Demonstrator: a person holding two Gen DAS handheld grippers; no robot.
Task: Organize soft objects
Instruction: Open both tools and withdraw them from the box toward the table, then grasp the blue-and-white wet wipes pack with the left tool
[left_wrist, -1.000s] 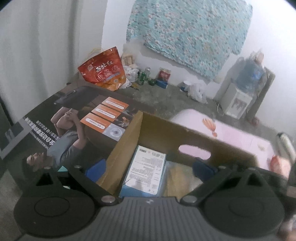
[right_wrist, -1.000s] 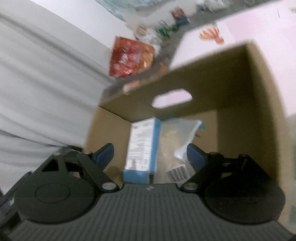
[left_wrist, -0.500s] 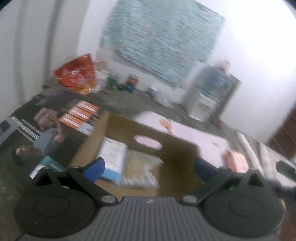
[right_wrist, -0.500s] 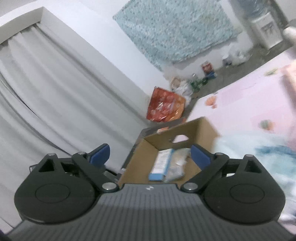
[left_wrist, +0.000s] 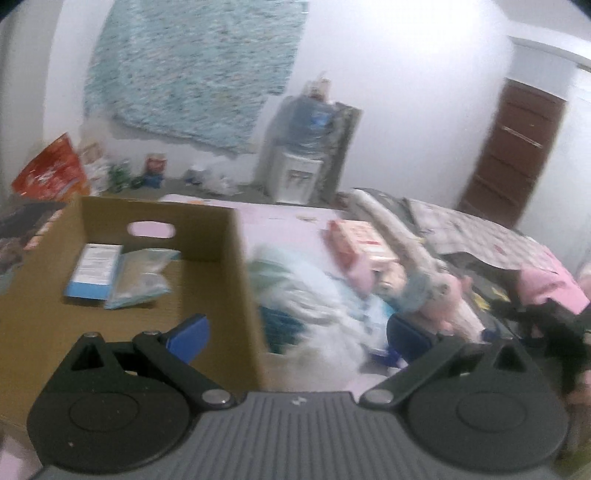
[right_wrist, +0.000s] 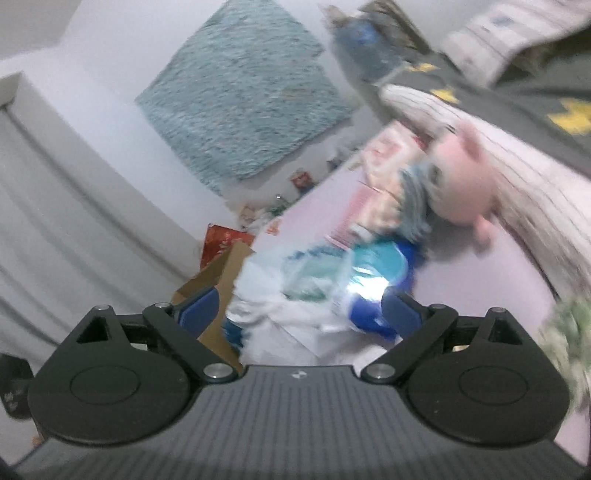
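Claws (right_wrist: 299, 308) swung from box (left_wrist: 229, 236) to plastic-wrapped bundle (right_wrist: 295, 291) (blurred).

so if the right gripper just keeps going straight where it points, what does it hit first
Most likely the crinkly white and blue plastic bag lying between the open right gripper fingers on the pink sheet; blur makes depth uncertain.

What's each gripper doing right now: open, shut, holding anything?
Left gripper: open, holding nothing.
Right gripper: open, holding nothing; its jaws have just been opening, over the plastic bags on the bed.
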